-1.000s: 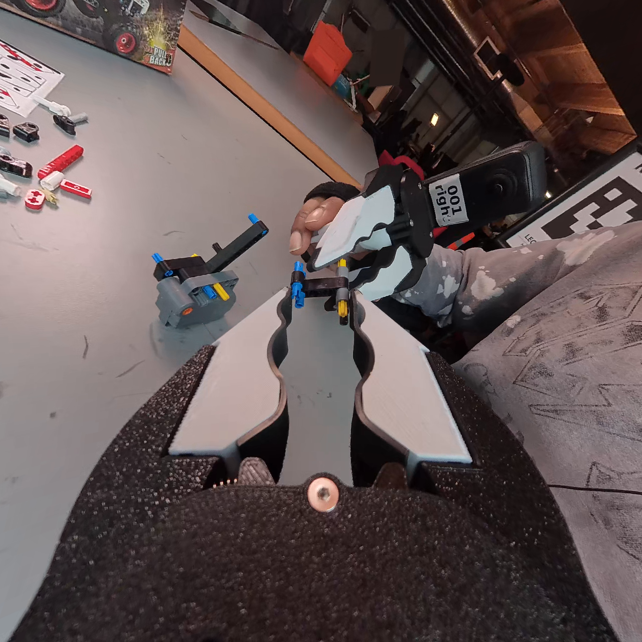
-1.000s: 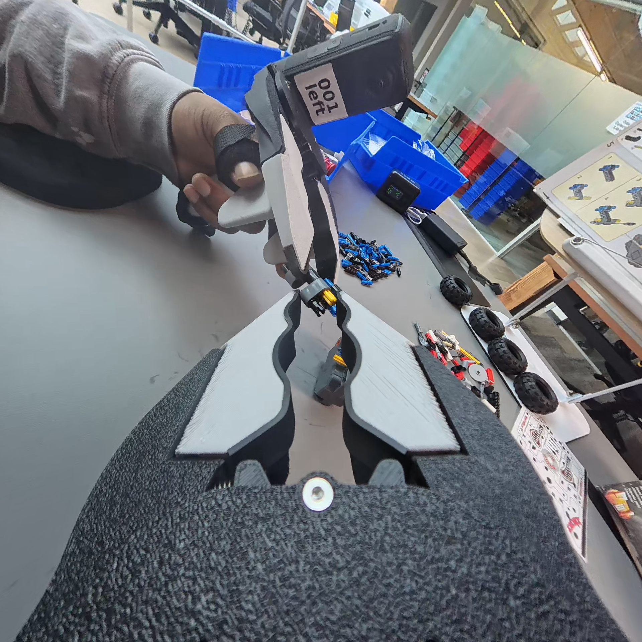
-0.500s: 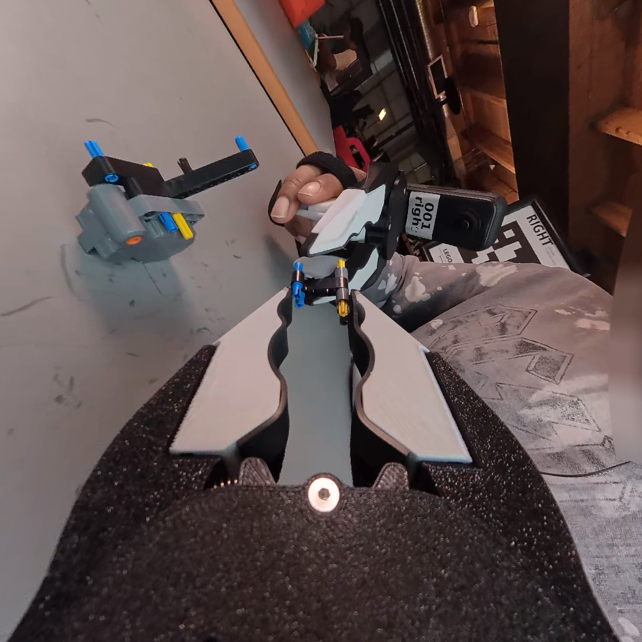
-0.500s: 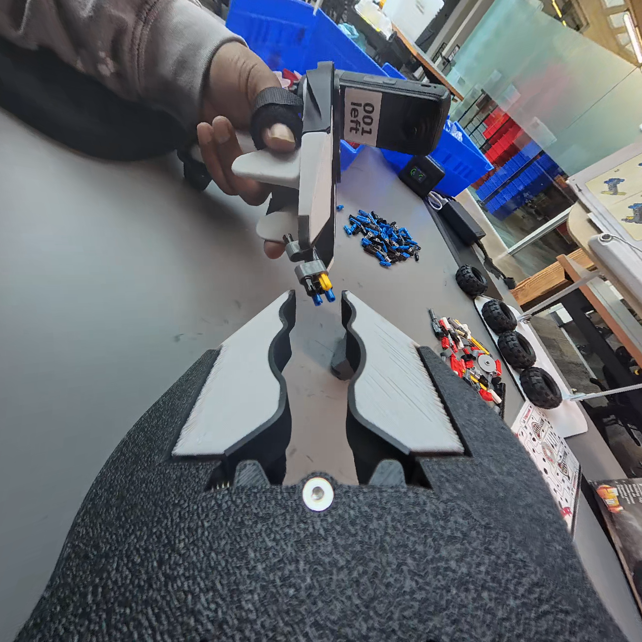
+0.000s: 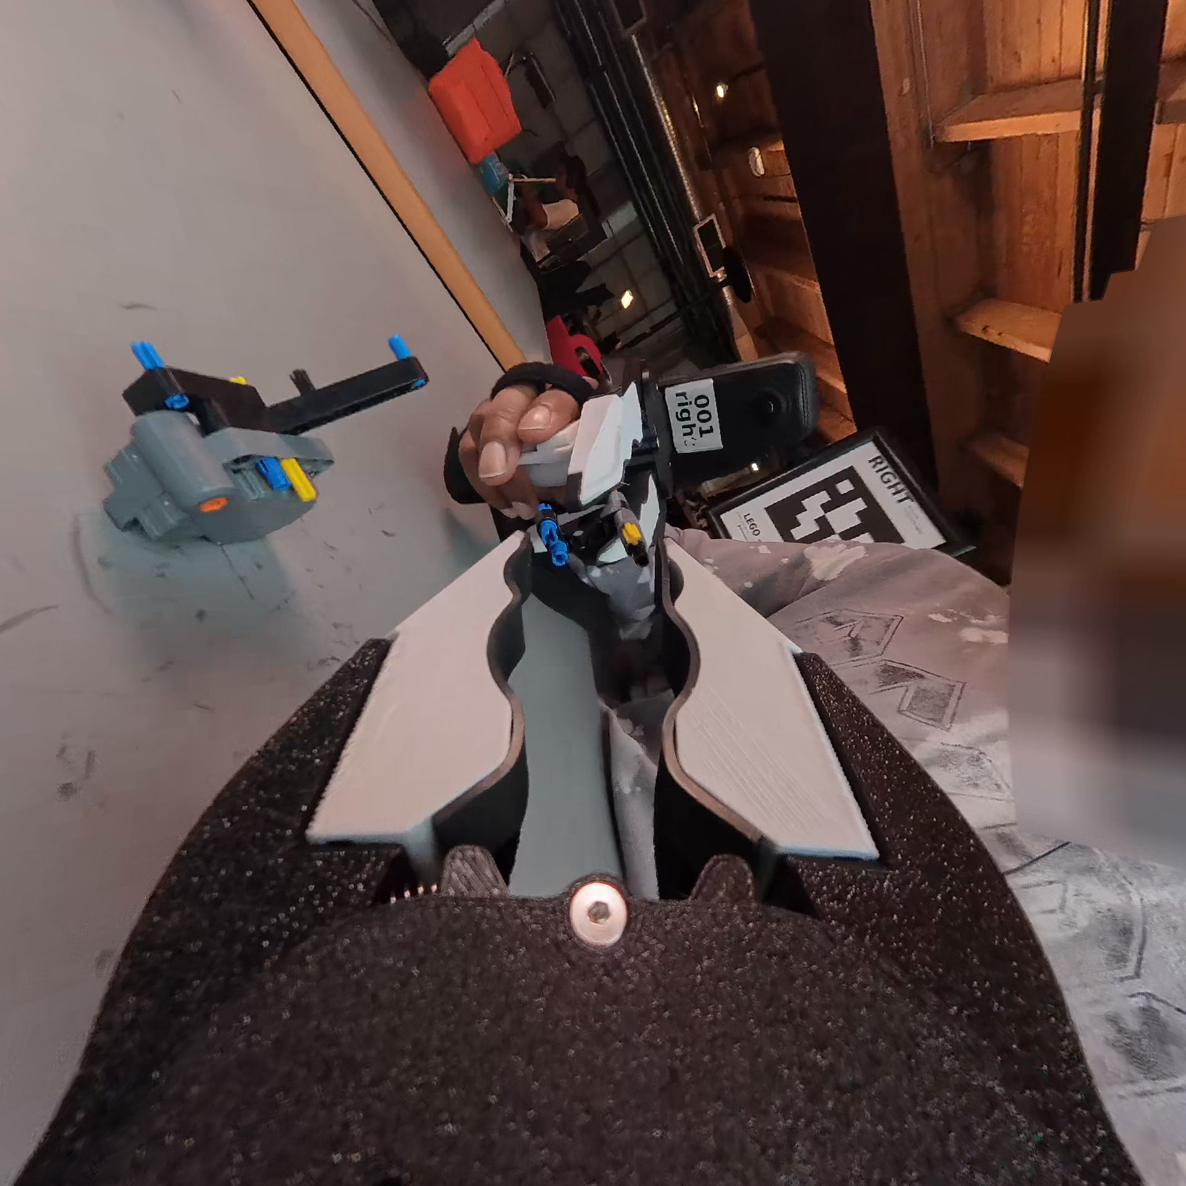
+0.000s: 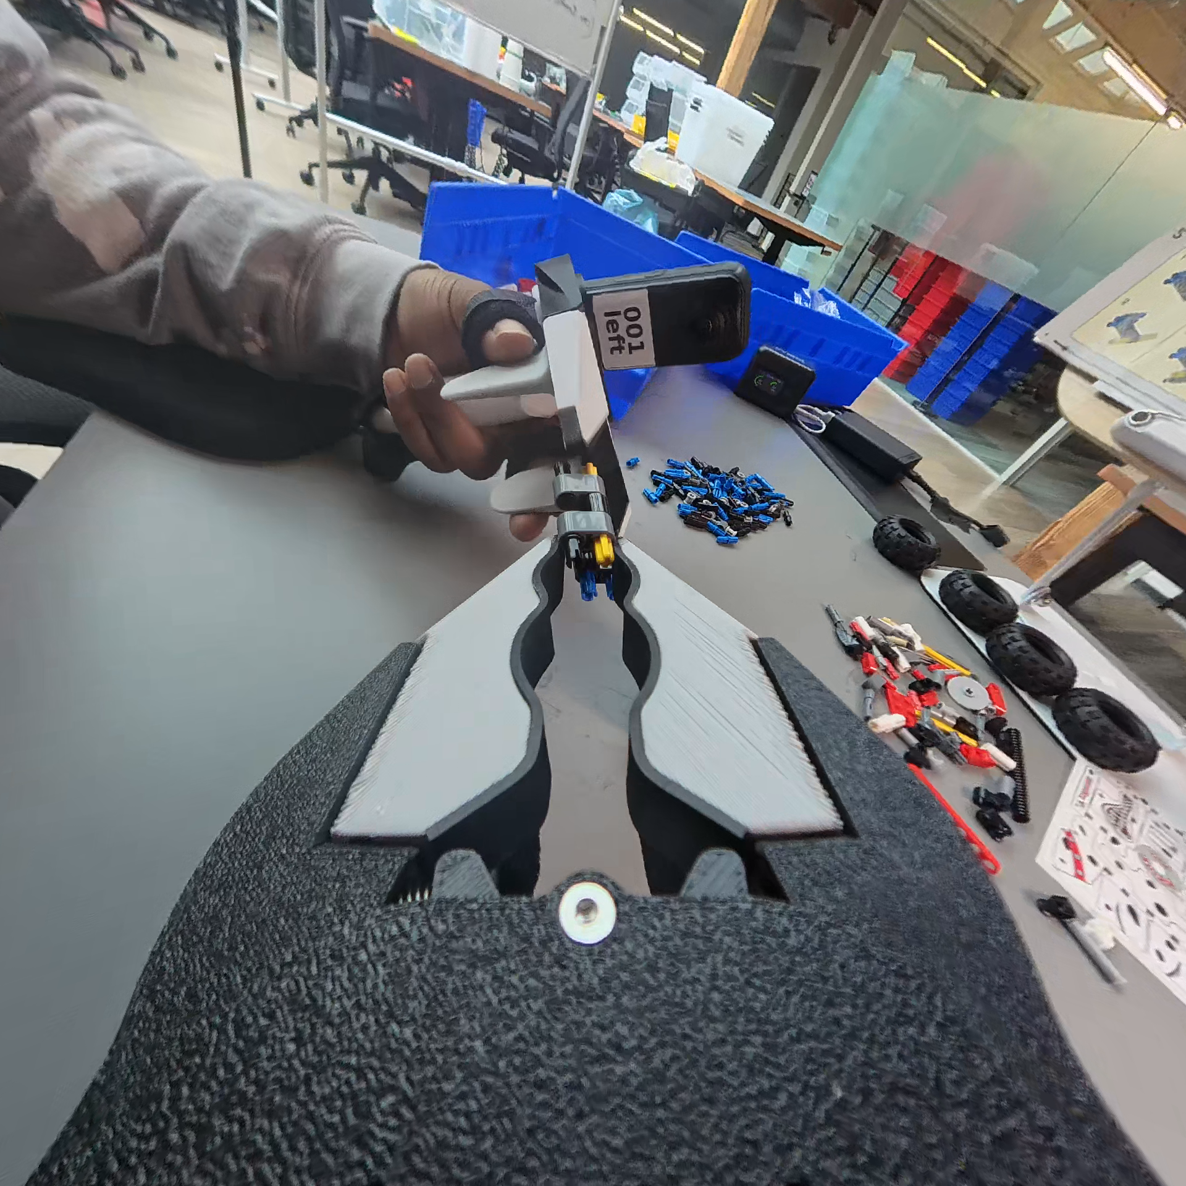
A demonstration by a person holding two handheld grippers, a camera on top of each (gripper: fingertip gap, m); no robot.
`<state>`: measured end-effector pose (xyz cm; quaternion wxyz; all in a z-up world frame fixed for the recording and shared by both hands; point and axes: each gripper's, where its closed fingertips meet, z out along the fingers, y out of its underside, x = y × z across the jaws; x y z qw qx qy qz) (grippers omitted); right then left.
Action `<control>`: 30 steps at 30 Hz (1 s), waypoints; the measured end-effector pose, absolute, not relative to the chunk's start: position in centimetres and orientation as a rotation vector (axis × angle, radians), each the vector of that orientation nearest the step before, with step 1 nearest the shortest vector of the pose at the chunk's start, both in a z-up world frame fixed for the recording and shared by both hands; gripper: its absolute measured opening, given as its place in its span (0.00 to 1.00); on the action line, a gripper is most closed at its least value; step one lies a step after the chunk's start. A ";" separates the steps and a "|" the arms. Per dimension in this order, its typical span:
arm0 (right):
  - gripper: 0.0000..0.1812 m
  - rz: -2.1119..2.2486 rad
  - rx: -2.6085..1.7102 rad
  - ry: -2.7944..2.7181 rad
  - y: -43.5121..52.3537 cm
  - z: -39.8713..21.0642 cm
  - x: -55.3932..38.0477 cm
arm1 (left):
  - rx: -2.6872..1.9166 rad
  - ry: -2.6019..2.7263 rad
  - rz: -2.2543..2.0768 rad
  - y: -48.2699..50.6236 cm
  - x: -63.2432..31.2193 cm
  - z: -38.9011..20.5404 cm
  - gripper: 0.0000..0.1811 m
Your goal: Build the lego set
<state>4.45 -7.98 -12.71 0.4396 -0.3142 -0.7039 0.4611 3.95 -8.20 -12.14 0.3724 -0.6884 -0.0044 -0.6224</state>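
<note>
A small Lego sub-assembly (image 6: 581, 523) of grey and black parts with blue and yellow pins hangs in the air between both grippers. My right gripper (image 6: 587, 549) is shut on its lower end, its tips against the pins. My left gripper (image 5: 592, 545) is slightly open, with the sub-assembly (image 5: 593, 532) between its tips and a small gap on each side. A grey motor block with a black beam and blue pins (image 5: 205, 475) lies on the grey table to the left. The left gripper (image 6: 587, 513) also shows from the side in the right wrist view.
On the table to the right lie a heap of blue and black pins (image 6: 719, 497), loose red, grey and black parts (image 6: 924, 699), black tyres (image 6: 1027, 648) and a sticker sheet (image 6: 1117, 853). Blue bins (image 6: 642, 257) stand behind. The table's wooden edge (image 5: 385, 173) runs past the motor block. Only a small space, under 4 cm, lies between the two pairs of fingers.
My right gripper moved back up to the sub-assembly and narrowed onto its lower end. My left gripper's fingers spread slightly. Both views swung, and the motor block is out of the right wrist view.
</note>
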 end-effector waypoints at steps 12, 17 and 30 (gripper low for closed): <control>0.08 2.097 -1.204 -1.586 -8.5 -9.3 6.1 | -1.891 0.596 -0.712 -8.6 5.7 -14.2 0.19; 0.08 2.416 -1.308 -1.435 -8.0 -8.2 6.4 | -1.850 0.581 -0.688 -8.4 5.8 -13.6 0.20; 0.06 2.468 -1.610 -1.565 -9.2 -11.4 6.4 | -1.722 0.604 -0.641 -8.6 5.7 -11.6 0.35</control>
